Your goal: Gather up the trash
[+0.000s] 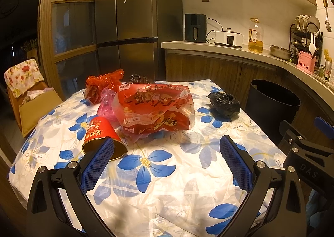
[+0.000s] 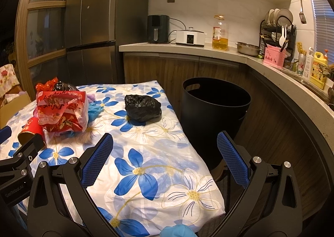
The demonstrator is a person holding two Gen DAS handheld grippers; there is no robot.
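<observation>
Trash lies on a table with a blue-flowered cloth (image 1: 167, 174). A red paper cup (image 1: 102, 134) lies on its side by my left gripper's left finger. Behind it sit a large red printed plastic bag (image 1: 154, 107), a pink bag (image 1: 106, 101), a crumpled red wrapper (image 1: 102, 84) and a dark wrapper (image 1: 137, 79). A crumpled black bag (image 1: 224, 106) lies apart at the right; it also shows in the right wrist view (image 2: 143, 107). A black trash bin (image 2: 213, 107) stands beside the table. My left gripper (image 1: 165, 153) is open and empty. My right gripper (image 2: 165, 153) is open and empty.
A kitchen counter (image 2: 208, 49) runs behind and to the right, with an air fryer (image 2: 157, 29), a cooker, an oil bottle and a dish rack (image 2: 277, 32). A fridge (image 1: 127, 17) stands behind the table. A chair with a floral cover (image 1: 23, 78) stands at the left.
</observation>
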